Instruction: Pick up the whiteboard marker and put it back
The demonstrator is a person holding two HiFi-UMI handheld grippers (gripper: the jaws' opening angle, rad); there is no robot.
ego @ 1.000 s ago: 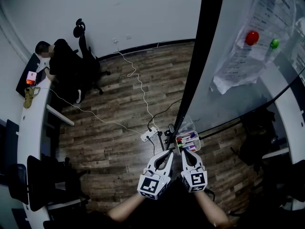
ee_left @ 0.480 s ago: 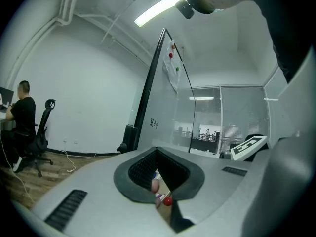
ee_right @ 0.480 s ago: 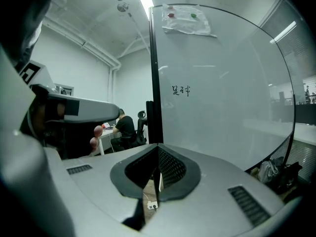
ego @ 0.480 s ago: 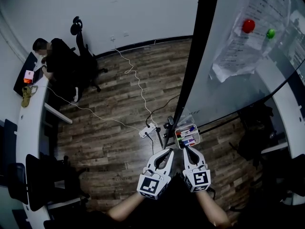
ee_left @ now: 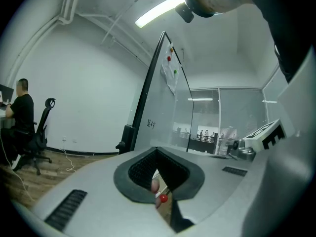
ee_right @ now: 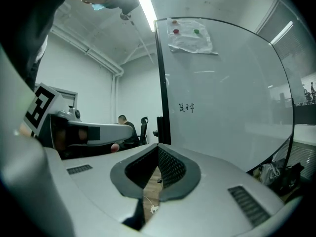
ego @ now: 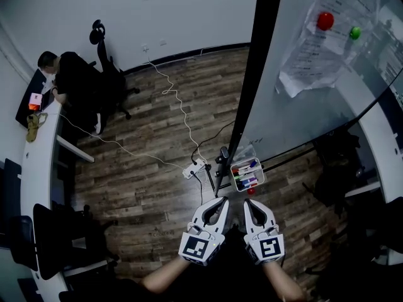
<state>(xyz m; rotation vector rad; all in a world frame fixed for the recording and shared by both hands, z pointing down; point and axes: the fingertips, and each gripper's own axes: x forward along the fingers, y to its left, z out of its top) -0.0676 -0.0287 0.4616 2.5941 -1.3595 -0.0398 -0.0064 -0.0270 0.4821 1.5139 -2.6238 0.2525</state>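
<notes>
Both grippers are being held low, side by side, pointing toward the foot of the whiteboard. The left gripper is being held with its jaws together at the tips and nothing clamped. A small red thing is being glimpsed through the slit behind the tips, too small to be identified. The right gripper is likewise being held closed and empty, with only floor showing through its slit.

The markers are lying in a clear tray mounted at the board's lower edge, none of them being touched. Whether one is about to be lifted or has already been returned cannot be told.

The tray is sitting almost straight ahead of the right gripper, near but apart, while the left gripper is being held off to the left, in line with the board's dark side edge. The right gripper is therefore being judged the nearer one for a pick.

The markers' long axes are running roughly crosswise to the line the jaws point along, slanting up to the right in the head view. That is close to the direction in which the jaws part. So the jaws would probably need opening, and the wrist turning, before a barrel could be straddled across its width.
</notes>
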